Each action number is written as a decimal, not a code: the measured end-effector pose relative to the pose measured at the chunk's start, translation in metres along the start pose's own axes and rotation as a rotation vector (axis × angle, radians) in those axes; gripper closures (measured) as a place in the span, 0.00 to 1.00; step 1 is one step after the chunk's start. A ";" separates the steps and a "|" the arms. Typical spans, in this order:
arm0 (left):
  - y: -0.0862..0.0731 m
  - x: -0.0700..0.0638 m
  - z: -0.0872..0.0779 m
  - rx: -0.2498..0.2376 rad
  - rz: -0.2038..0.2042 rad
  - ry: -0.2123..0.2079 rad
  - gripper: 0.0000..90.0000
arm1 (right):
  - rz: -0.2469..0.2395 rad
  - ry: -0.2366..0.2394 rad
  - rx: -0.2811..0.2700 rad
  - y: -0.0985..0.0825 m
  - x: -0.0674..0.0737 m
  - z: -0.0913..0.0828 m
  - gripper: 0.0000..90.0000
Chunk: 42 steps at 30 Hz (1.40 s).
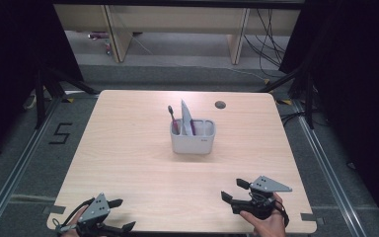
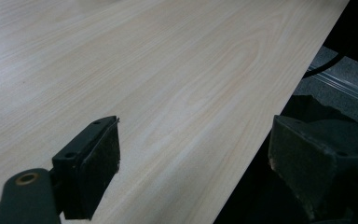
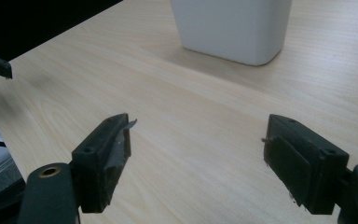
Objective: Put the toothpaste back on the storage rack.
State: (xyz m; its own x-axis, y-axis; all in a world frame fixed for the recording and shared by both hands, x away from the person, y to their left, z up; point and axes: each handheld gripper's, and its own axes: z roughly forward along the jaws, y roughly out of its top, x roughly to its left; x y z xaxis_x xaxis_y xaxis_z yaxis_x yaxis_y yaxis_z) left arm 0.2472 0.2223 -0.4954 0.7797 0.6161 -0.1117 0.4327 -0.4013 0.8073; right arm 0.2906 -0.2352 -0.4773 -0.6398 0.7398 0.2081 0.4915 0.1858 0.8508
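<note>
Nearest the high cam, at the worktop's front edge, sit both grippers, each in a person's hand. Going big to small from there:

Worktop: pale wood grain, rounded corners, small dark cable hole near the far edge, right of centre.

White caddy: stands upright about mid-worktop, a bit toward the far side, w/ compartments on top. Its lower wall also shows in the right gripper view, straight ahead of that gripper and well apart from it.

Right gripper: near the front right corner, grey three-cornered plate on top, pointing left and toward the caddy. Fingers spread wide, nothing btwn them, bare wood below.

Left gripper: at the front left corner, right over the edge. Fingers wide apart too, nothing btwn them; in its own view one finger is over the wood, the other past the worktop's edge.

In the caddy: a pale, pointed flat piece standing tilted, can't tell what it is; a dark-headed toothbrush w/ reddish handle in the left compartment; something purple-pink low beside the pale piece.
</note>
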 end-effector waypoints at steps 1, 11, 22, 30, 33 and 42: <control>0.000 0.000 0.000 0.000 0.000 0.001 0.18 | -0.011 -0.007 -0.005 -0.001 0.000 0.000 0.26; 0.000 0.001 0.000 0.006 -0.001 -0.006 0.18 | -0.046 -0.002 0.057 -0.011 0.010 -0.004 0.23; -0.001 0.001 0.002 0.012 0.004 0.000 0.18 | -0.055 0.017 0.127 -0.024 0.023 -0.006 0.21; -0.001 0.002 0.002 0.021 -0.003 -0.007 0.17 | -0.065 0.015 0.150 -0.030 0.027 -0.012 0.21; -0.001 0.002 0.003 0.022 -0.004 -0.008 0.17 | -0.076 0.021 0.145 -0.033 0.026 -0.013 0.21; -0.003 0.002 0.004 0.026 0.005 -0.001 0.17 | -0.060 0.021 0.175 -0.041 0.029 -0.021 0.21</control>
State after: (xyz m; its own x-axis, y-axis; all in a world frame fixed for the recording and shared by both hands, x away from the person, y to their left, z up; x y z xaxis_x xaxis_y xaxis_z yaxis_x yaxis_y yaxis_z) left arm 0.2497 0.2218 -0.5003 0.7822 0.6136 -0.1084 0.4404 -0.4214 0.7928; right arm 0.2401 -0.2350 -0.4961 -0.6822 0.7109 0.1712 0.5464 0.3400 0.7654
